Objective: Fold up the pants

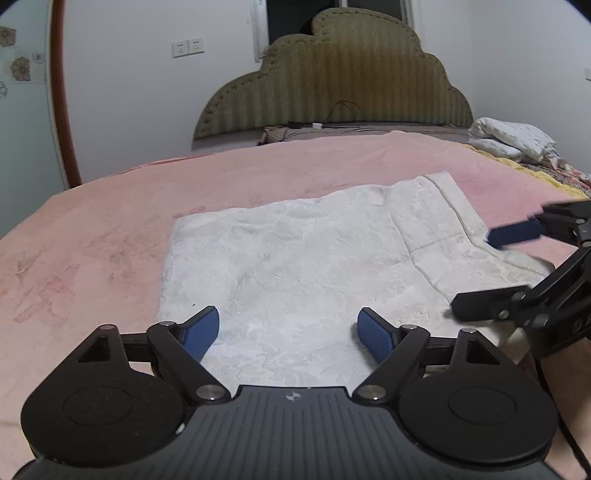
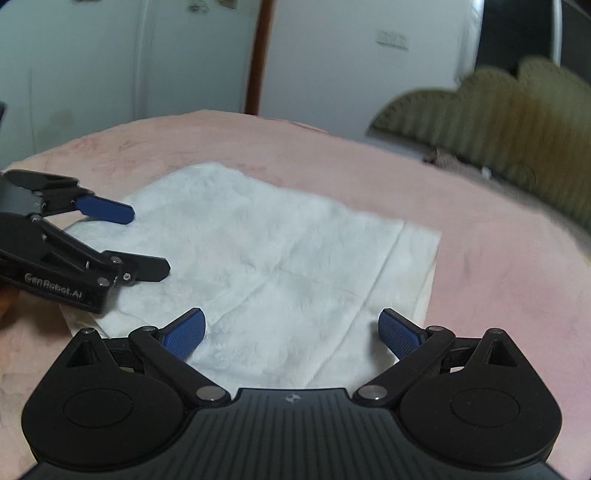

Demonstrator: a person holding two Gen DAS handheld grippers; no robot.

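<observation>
Fluffy white cloth pants (image 1: pixel 295 266), matt pink blanket (image 1: pixel 110 221)

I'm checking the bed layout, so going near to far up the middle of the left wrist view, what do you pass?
left gripper, jaws open → folded white pants → pink blanket → olive headboard → dark window.

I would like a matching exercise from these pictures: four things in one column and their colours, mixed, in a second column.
Things:
1. pants
2. blanket
3. headboard
4. pads of the left claw

Colours:
A. blue
B. olive green
C. white
D. pink

Pairs: 1-C, 2-D, 3-B, 4-A
</observation>
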